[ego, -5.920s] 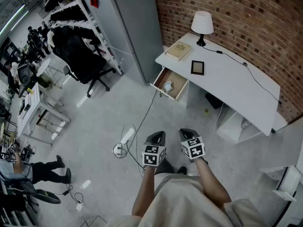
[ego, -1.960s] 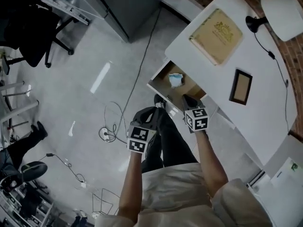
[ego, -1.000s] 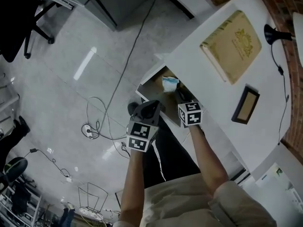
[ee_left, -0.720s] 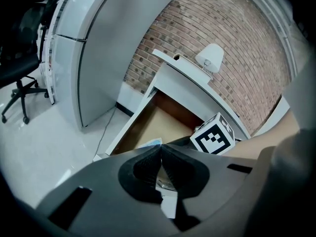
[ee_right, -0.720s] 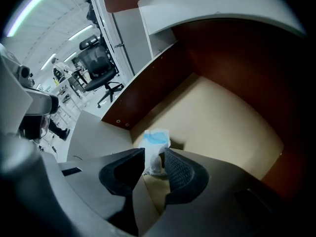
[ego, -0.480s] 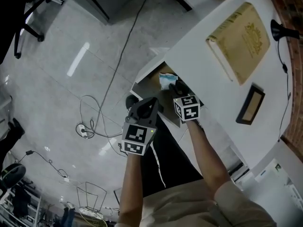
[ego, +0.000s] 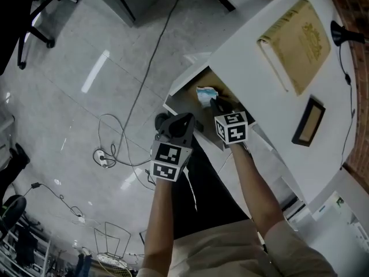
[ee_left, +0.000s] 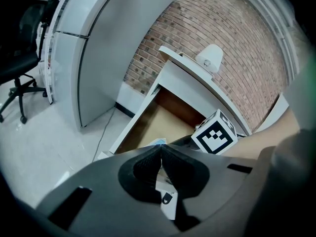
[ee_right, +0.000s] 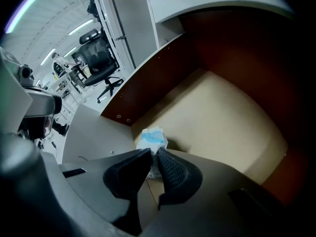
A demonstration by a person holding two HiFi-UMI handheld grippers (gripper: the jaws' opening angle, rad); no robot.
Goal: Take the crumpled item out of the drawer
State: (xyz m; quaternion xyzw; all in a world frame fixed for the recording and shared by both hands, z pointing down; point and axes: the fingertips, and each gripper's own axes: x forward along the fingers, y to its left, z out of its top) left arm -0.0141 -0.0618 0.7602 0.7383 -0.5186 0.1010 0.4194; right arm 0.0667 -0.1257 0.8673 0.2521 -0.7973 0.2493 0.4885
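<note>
Inside the open drawer (ego: 183, 91), the right gripper (ee_right: 152, 157) worked at the crumpled item (ee_right: 152, 138).
Its fingers were closing with the item between them, on the drawer floor beside a wall. The left gripper (ee_left: 161, 149) hung outside the drawer, fingers clenched on nothing. Biting the item's bulk, not a loose edge, seemed wise before lifting clear of the drawer rim.
</note>
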